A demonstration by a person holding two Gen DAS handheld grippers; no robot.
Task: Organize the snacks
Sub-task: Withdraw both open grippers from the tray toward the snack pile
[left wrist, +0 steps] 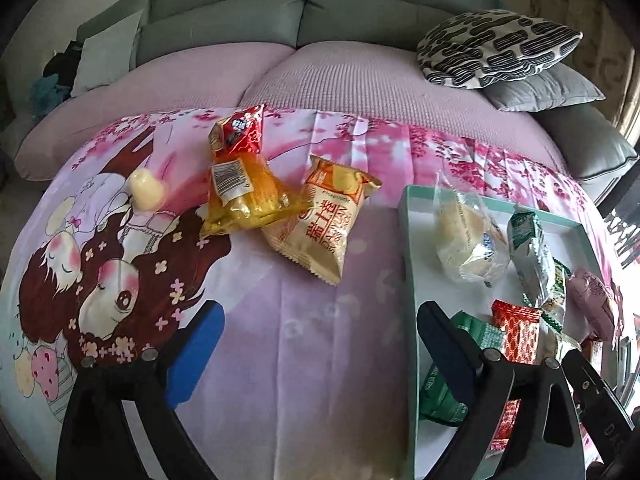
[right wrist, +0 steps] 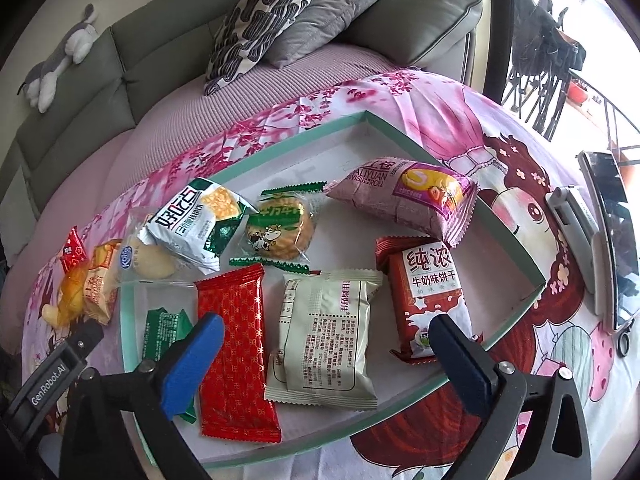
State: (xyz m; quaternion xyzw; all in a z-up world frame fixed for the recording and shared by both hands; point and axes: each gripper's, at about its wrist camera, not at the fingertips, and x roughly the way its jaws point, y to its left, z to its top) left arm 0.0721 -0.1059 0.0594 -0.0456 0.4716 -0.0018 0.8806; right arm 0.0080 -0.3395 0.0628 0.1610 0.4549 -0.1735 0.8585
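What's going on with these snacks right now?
Snacks are being sorted into a shallow mint-green tray on a pink cartoon-print cloth. Both grippers are open and empty: the right gripper is over a cream snack packet in the tray, the left gripper over bare cloth. An orange-and-red bag, a beige pastry packet and a pale jelly cup lie outside.

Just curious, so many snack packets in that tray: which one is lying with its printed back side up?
The cream packet in the tray, between the red packet and the milk biscuit packet. It shows only small print, no picture.
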